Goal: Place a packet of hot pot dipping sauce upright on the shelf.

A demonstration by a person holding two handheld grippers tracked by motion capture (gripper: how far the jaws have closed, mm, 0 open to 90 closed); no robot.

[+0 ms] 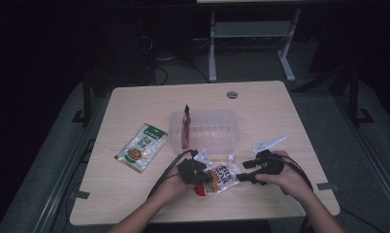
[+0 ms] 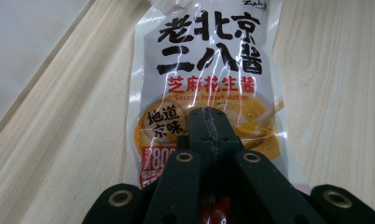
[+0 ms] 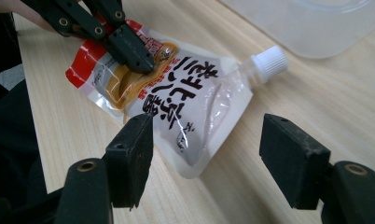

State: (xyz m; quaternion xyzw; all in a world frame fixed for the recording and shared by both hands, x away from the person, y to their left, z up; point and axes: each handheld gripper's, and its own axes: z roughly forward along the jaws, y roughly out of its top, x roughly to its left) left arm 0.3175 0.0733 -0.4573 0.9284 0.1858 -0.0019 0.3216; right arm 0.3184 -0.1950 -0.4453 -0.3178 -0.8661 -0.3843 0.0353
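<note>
A white sauce pouch (image 1: 223,177) with black characters, an orange picture and a white screw cap (image 3: 269,63) lies flat on the wooden table near its front edge. My left gripper (image 1: 210,177) comes from the left. Its jaws are shut together, and their tips (image 3: 146,65) press down on the orange part of the pouch (image 3: 190,107). In the left gripper view the shut jaws (image 2: 209,116) lie over the pouch (image 2: 209,60). My right gripper (image 1: 241,177) is at the pouch's right end. It stands open (image 3: 206,126), one jaw on each side of the pouch's corner, touching nothing.
A clear plastic container (image 1: 229,114) stands just behind the pouch, with a dark red packet (image 1: 186,127) upright at its left end. A green snack packet (image 1: 142,145) lies to the left. A round grommet (image 1: 232,94) sits near the table's far edge.
</note>
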